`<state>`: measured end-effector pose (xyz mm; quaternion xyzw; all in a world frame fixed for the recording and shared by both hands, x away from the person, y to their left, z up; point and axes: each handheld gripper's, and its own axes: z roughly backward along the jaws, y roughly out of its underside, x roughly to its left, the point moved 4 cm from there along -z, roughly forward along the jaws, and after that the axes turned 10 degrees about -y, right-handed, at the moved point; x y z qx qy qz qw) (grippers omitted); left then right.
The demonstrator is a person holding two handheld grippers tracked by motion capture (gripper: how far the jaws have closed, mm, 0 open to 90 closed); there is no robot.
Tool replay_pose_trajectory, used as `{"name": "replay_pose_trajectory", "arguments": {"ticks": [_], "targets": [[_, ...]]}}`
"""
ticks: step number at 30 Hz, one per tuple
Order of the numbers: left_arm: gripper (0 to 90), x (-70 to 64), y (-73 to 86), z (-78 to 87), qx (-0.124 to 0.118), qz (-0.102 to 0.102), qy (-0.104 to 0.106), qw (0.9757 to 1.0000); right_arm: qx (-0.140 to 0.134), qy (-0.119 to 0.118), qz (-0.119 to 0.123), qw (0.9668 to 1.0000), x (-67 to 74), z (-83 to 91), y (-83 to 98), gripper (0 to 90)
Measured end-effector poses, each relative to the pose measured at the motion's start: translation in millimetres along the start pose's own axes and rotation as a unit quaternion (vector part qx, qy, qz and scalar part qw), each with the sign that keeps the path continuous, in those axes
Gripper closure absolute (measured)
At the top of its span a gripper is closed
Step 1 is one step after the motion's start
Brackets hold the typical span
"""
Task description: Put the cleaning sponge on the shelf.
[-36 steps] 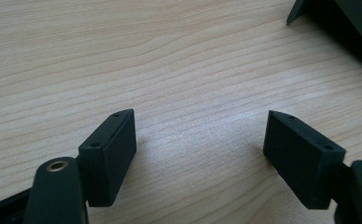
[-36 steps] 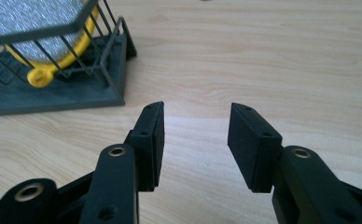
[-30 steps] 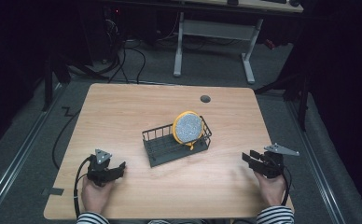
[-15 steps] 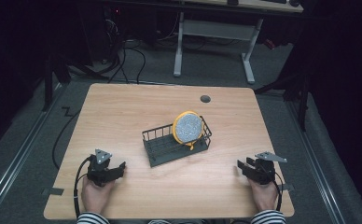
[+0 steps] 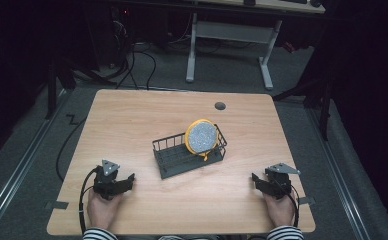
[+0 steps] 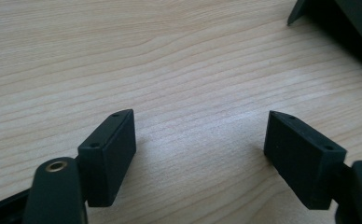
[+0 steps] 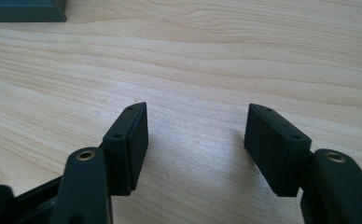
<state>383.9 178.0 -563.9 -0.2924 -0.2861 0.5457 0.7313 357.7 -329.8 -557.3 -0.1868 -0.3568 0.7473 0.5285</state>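
Tools, left (image 5: 124,181) and right (image 5: 258,181), gape wide, holding nothing.

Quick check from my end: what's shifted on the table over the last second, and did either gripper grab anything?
The right gripper slid a little toward the person's edge of the table, ending near its right front corner; its jaws are open and hold nothing. The left gripper stayed put, also open. The dish rack and the yellow-rimmed plate standing in it have not moved.

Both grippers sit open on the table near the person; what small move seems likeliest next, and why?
Probably the right gripper reaches forward-left toward the yellow-rimmed grey round plate standing in the black wire rack: it is nearer that end, and both it and the left gripper are open, holding nothing.
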Motion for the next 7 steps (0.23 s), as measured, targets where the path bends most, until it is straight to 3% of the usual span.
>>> {"name": "replay_pose_trajectory", "arguments": {"ticks": [7], "targets": [[24.1,0.5,0.4,0.4,0.001,0.002,-0.004,1.0000,0.000,0.003,-0.004,1.0000,-0.3,0.0,0.1,38.5]]}}
